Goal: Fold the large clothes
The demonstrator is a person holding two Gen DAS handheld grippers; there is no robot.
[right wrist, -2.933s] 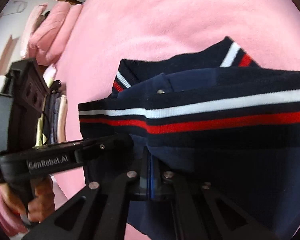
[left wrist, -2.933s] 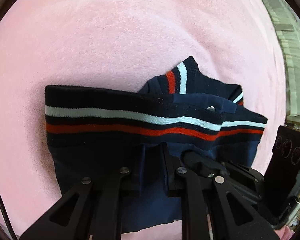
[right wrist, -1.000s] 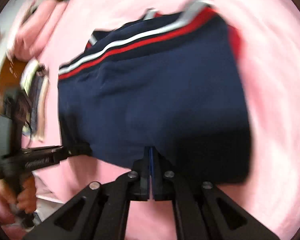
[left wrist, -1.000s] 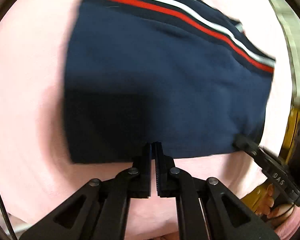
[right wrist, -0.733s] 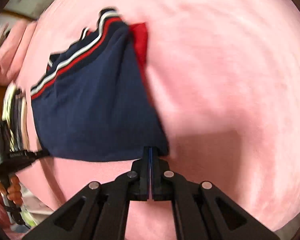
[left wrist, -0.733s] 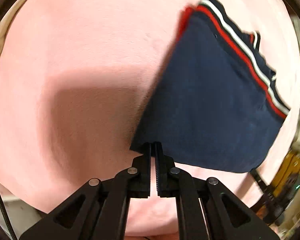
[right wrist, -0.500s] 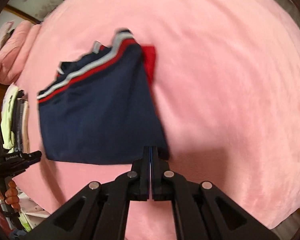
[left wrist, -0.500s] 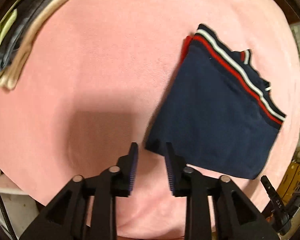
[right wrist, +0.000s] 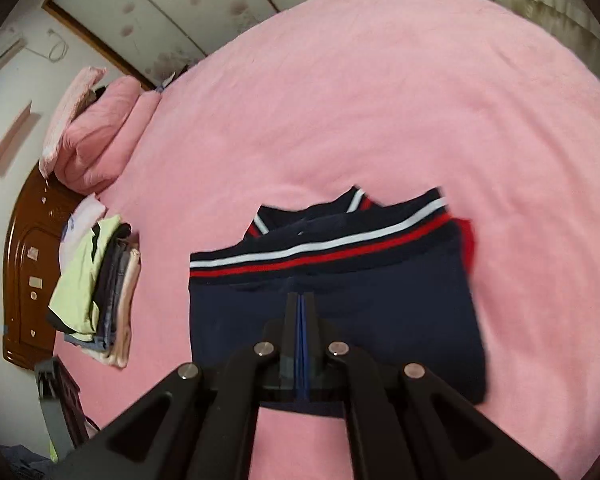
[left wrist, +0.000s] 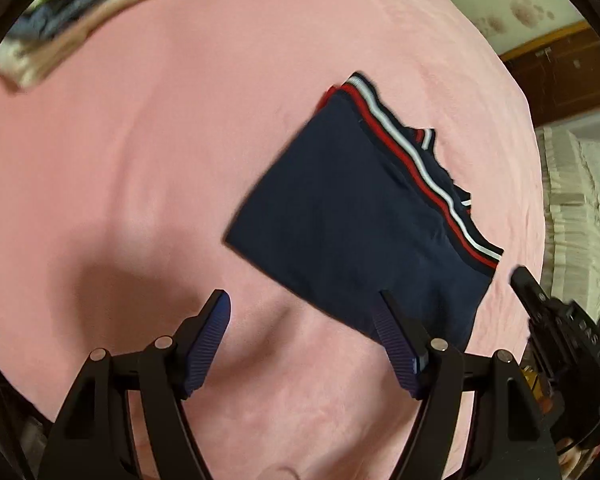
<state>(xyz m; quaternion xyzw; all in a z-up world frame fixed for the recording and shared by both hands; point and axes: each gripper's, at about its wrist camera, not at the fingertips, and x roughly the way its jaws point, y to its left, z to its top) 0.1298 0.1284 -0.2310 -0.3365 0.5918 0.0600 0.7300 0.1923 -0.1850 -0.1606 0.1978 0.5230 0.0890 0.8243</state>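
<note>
Beyond the left gripper [left wrist: 302,312], whose jaws have just been opening with nothing between them, lies a folded navy striped-hem garment [left wrist: 352,224] on pink fleece bedding [left wrist: 140,140]; the right gripper [right wrist: 300,304] is closed, empty, above it.

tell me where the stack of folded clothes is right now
In the right wrist view the stack of folded clothes lies at the left edge of the pink bed, beside the wooden headboard, left of the navy jacket.

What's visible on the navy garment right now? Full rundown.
The navy garment lies folded into a compact rectangle, flat on the pink bedspread. It looks like soft knit. A ribbed band with white and red stripes runs along its far edge, a striped collar or cuff peeks out behind it, and a sliver of red shows at one corner. Neither hand-held gripper visibly grips it; only the bedspread visibly touches it.
</note>
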